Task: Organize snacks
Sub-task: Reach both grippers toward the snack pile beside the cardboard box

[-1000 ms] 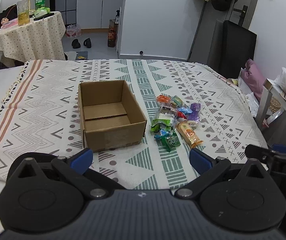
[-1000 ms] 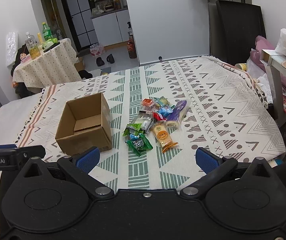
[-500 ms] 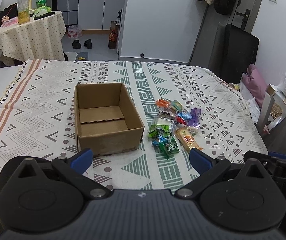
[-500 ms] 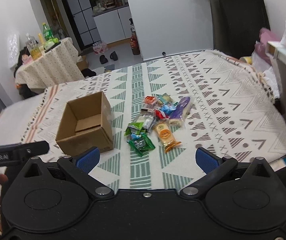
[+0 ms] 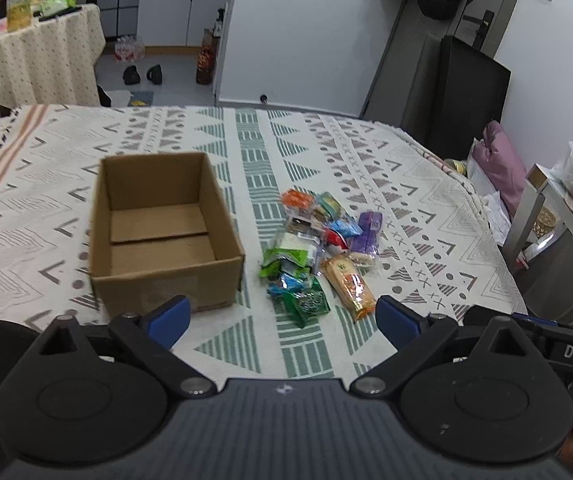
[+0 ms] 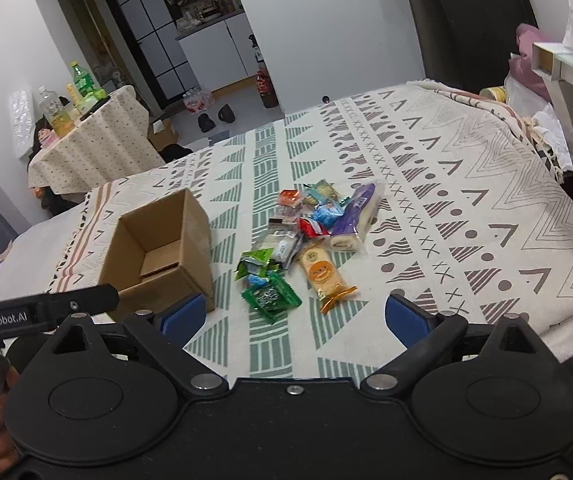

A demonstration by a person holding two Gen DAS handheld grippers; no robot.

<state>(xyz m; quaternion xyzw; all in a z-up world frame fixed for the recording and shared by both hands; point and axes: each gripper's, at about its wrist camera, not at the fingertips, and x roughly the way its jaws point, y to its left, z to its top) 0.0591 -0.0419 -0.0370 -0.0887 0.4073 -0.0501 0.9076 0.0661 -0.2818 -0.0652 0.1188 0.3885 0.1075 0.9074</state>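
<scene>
An empty brown cardboard box (image 5: 162,232) (image 6: 158,256) stands open-topped on the patterned cloth. Right of it lies a pile of snack packets (image 5: 318,248) (image 6: 306,240): a green packet (image 5: 306,304) (image 6: 270,296) nearest me, an orange-yellow bar (image 5: 348,286) (image 6: 322,276), a purple packet (image 5: 368,232) (image 6: 356,216). My left gripper (image 5: 282,318) hovers open in front of the box and pile, holding nothing. My right gripper (image 6: 294,318) is open too, short of the green packet, with nothing between its fingers.
The cloth-covered table (image 5: 426,200) drops off at the right beside a metal shelf (image 5: 542,200) and pink bedding (image 5: 502,168). A small round table with bottles (image 5: 34,40) stands far back left. A dark chair (image 6: 470,20) is behind the table.
Both grippers have come closer to the box and the snack pile, which now look larger. Both stay open. Nothing on the table has shifted.
</scene>
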